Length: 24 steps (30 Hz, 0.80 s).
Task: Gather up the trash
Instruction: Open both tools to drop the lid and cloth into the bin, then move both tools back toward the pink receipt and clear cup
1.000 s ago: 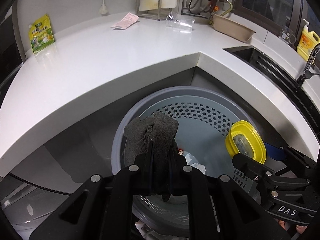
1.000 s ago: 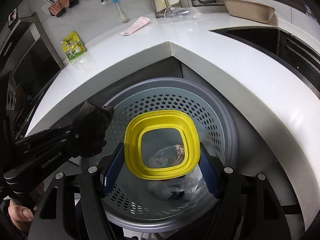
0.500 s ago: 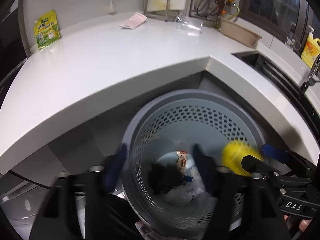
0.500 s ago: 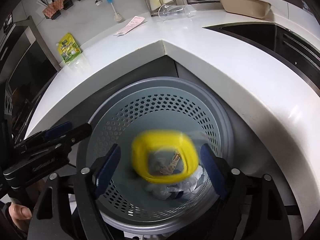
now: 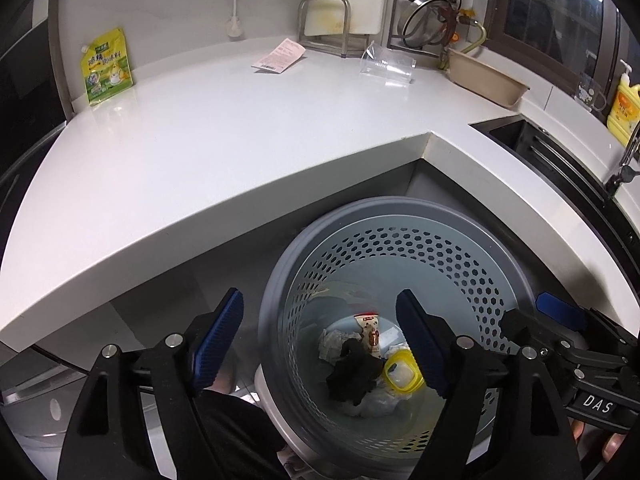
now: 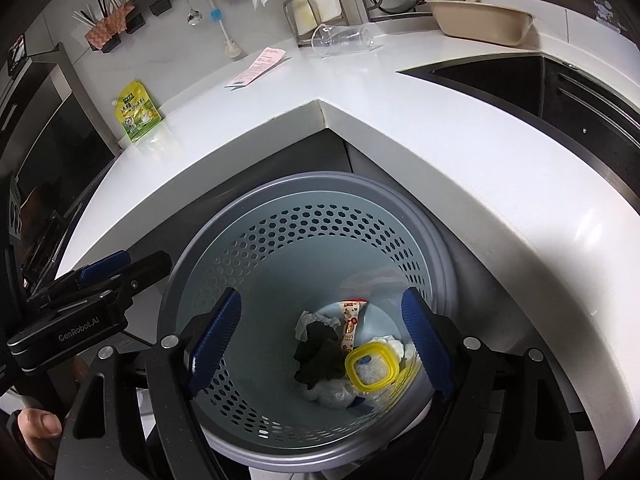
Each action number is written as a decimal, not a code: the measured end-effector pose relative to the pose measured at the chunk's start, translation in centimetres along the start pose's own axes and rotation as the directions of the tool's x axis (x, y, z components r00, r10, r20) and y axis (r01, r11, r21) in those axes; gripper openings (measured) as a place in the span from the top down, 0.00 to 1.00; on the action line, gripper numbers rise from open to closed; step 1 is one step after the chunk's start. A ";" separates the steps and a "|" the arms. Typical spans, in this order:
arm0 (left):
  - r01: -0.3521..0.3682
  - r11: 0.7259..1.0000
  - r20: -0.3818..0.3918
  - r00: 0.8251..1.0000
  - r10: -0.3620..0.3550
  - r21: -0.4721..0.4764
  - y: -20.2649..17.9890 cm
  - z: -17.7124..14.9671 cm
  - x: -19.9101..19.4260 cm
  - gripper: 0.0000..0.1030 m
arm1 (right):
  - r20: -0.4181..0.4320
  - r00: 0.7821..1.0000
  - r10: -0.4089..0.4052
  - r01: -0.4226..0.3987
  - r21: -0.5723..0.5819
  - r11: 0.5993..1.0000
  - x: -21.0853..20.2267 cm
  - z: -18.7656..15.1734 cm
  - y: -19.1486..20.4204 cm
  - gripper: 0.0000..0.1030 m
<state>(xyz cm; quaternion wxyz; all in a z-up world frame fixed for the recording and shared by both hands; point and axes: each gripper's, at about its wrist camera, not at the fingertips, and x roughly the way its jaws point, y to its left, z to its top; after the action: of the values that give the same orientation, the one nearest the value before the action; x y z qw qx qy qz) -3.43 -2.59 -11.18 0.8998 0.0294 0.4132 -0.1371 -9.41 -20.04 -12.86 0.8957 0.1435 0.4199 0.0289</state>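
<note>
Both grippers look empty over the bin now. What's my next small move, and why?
Probably lift the left gripper out of the bin toward the pink slip on the counter. Both grippers are open, the right gripper too; the dark rag and yellow lid lie inside.

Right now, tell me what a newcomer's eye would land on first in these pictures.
First, the grey perforated bin tucked under the corner of the white counter, with a yellow-rimmed lid and a dark crumpled cloth lying among wrappers at its bottom. Next, both blue-padded tongs, left and right, hang open and empty above it. On the counter behind lie a green pouch, a pink receipt and a tipped clear cup.
</note>
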 end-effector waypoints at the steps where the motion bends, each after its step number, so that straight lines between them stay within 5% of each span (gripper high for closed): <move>1: -0.002 1.000 0.003 1.000 0.002 0.000 0.0 0.0 -0.1 0.22 | 0.001 1.000 0.000 0.000 0.001 1.000 0.0 0.0 0.0 0.23; 24: -0.006 1.000 0.095 0.995 0.007 -0.010 0.6 2.5 -2.7 0.12 | 0.080 0.996 0.027 -0.024 -0.039 0.999 -2.1 1.8 0.8 0.23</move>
<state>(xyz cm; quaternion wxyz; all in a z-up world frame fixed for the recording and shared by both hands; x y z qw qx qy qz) -3.13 -1.85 -7.58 0.9190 0.0199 0.3704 -0.1335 -9.35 -20.06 -9.94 0.9141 0.1327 0.3808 0.0426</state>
